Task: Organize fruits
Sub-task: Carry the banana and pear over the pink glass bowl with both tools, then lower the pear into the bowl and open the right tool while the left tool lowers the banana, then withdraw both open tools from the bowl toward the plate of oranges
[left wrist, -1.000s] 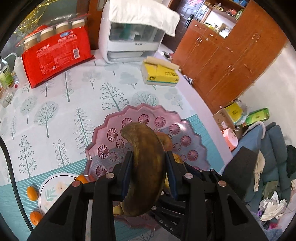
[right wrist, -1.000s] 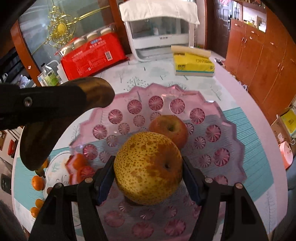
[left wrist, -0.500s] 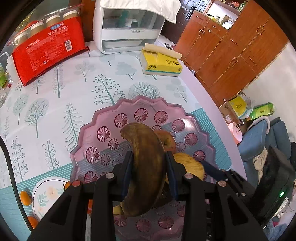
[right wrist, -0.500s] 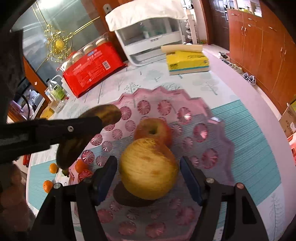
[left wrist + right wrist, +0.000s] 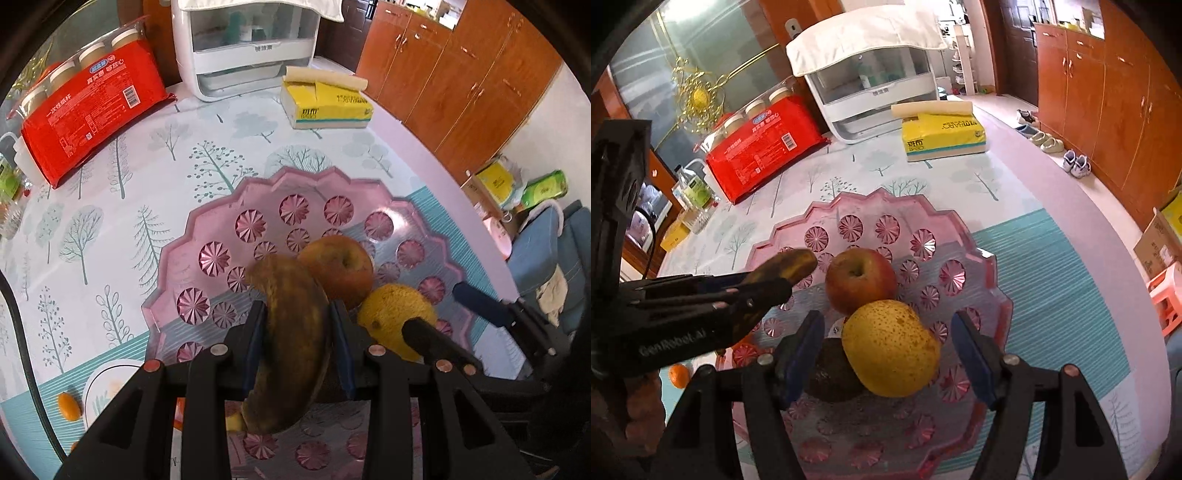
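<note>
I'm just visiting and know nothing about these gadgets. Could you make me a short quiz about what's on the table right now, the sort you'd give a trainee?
1. True or false: the pear already rests on the pink tray.
2. Which fruit is the left gripper clamping? A) apple B) banana C) tangerine
3. Fill in: the pear touches the ___ just behind it.

Key
1. True. It sits on the tray between the pads of the right gripper, which stand clear of it on both sides.
2. B. The browned banana is pinched between both pads, held over the tray.
3. Apple.
</note>
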{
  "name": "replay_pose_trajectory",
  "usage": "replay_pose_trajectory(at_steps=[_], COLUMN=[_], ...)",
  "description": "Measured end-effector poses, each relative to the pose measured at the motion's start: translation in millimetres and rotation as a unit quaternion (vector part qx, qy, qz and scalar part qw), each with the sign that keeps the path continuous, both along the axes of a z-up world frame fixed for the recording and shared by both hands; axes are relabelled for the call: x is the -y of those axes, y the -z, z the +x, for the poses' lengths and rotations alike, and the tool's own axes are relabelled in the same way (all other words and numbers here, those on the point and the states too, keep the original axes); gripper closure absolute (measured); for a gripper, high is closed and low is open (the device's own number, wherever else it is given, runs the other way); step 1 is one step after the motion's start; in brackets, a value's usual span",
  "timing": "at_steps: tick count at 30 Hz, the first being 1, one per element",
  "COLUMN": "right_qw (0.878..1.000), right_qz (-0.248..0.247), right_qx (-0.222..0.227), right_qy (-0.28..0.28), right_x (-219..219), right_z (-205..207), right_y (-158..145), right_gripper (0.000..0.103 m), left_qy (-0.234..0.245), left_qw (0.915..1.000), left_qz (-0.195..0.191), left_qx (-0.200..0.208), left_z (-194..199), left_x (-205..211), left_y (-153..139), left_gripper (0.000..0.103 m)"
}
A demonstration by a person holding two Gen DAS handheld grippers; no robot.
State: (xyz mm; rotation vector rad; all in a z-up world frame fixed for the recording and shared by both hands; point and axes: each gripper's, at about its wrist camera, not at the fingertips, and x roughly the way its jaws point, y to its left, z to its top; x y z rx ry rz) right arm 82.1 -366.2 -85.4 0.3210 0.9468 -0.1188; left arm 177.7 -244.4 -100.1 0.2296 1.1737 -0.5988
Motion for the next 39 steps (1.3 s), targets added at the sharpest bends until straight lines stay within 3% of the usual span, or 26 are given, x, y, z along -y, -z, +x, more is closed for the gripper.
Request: replay_pose_trajectory(at_steps=[5,7,9,21,39], right_qw=[1.000,1.000,1.000,1.000,0.997], right_qz=[-0.011,-0.010,-0.009,-0.022,-0.060], right_qx=[0.000,-0.001,-0.002,0.003,0.033], right_qy=[-0.009,-0.009,-0.008,-0.015,-0.037], right_x=[-5,-5,-4,-15,-58], right_z=[2,1,0,-7,-26], right_y=[-1,-1,-2,-11,-49], right_gripper=[0.031,0.031,0.031,0.031,0.031], left_qy=[-0.001,-0.008,-0.020,-0.044,-0.058], left_qw=[1.0000,1.0000,0.9997,0.9990,0.9974], left_qz=[0.001,0.004,0.010,0.010,-0.020], left_qx=[-0.001,-0.003,-0.006,0.006,0.038], left_z=[-1,0,2,-4,-37], left_x=[-2,-3,-7,-26,-70], left_y=[2,3,5,-7,-48], left_gripper=[0.067,0.059,0.042,0.026,0.023])
